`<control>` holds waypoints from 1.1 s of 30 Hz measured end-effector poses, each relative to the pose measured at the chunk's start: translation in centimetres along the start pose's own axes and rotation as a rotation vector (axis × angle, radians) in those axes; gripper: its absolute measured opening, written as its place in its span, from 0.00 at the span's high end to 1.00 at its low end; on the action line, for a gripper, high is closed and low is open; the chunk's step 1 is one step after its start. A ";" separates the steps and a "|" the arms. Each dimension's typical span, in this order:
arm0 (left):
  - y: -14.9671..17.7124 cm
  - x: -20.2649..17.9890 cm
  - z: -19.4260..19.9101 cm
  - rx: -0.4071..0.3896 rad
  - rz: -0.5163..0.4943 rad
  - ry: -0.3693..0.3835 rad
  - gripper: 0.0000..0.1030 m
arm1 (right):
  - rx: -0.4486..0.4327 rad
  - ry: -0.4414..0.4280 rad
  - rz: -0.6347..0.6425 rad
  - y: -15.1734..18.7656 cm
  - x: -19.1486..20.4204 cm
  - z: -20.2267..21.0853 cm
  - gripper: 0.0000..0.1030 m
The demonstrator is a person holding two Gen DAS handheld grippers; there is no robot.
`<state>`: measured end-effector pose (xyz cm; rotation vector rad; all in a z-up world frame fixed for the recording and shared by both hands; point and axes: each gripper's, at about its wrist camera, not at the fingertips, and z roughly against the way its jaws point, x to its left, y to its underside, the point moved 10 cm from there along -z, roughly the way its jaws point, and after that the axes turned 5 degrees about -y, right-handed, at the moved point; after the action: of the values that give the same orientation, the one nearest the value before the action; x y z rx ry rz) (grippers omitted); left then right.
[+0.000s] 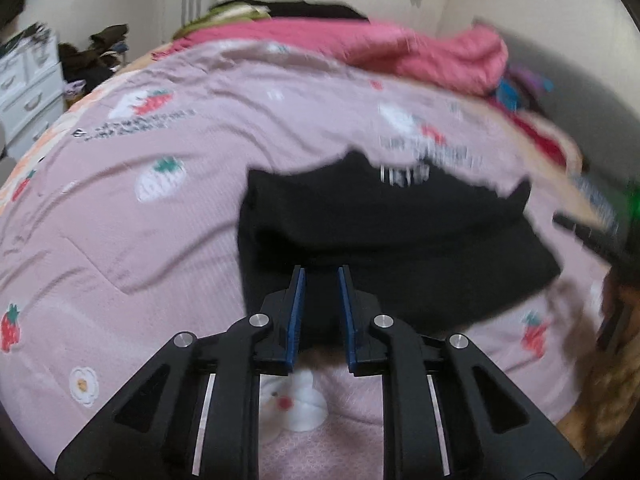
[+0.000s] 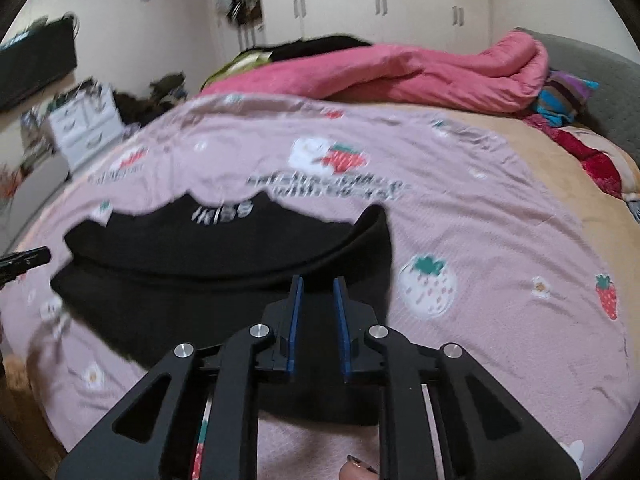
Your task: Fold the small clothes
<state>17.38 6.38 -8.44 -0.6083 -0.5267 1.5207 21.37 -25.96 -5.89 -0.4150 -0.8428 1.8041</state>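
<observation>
A small black garment with white lettering lies on the pink strawberry-print bedspread. My left gripper hovers over its near left part, jaws a little apart, with black cloth showing between them; grip unclear. In the right wrist view the garment is partly folded, its near edge raised. My right gripper is over its near right part, jaws a little apart with black cloth between them. The right gripper shows blurred at the right of the left view; the left gripper's tip shows at the left edge.
A rolled pink quilt and dark clothes lie at the far side of the bed. Colourful fabrics sit at the far right by a grey headboard. White drawers and clutter stand left. Wardrobe doors are behind.
</observation>
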 end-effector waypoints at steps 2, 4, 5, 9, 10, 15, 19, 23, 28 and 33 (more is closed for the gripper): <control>0.8 -0.6 -1.5 0.034 -0.027 -0.020 0.90 | 0.043 0.021 0.029 0.6 0.5 -1.6 0.86; 0.6 -1.1 -2.7 0.032 -0.046 -0.031 0.88 | 0.072 0.019 0.030 0.9 0.9 -3.2 0.86; 0.4 -1.2 -3.2 0.032 -0.057 -0.040 0.87 | 0.091 0.018 0.023 0.9 1.0 -4.3 0.86; -1.1 -1.0 -5.2 0.037 -0.055 -0.044 0.85 | 0.126 0.031 -0.006 0.6 0.6 -7.1 0.86; -1.5 -0.8 -5.7 0.039 -0.052 -0.045 0.84 | 0.125 0.034 -0.012 0.3 0.5 -7.6 0.86; -3.5 0.6 -7.2 0.039 -0.015 -0.043 0.80 | 0.114 0.028 -0.053 -1.7 -0.2 -9.5 0.86; -5.4 2.0 -7.9 0.016 0.027 -0.051 0.65 | 0.097 0.020 -0.106 -3.4 -1.2 -10.5 0.85; -7.0 3.5 -8.0 -0.012 0.068 -0.054 0.63 | 0.076 0.033 -0.170 -5.0 -2.9 -11.0 0.85; -8.0 5.7 -7.6 -0.048 0.143 -0.050 0.57 | 0.018 0.065 -0.216 -6.1 -5.1 -9.7 0.51; -7.5 7.1 -8.3 -0.022 0.209 -0.029 0.44 | 0.025 0.112 -0.218 -5.5 -7.2 -8.9 0.44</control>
<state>28.50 13.42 -10.09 -0.6765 -0.5148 1.7250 33.44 -28.35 -8.87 -0.3882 -0.7565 1.5741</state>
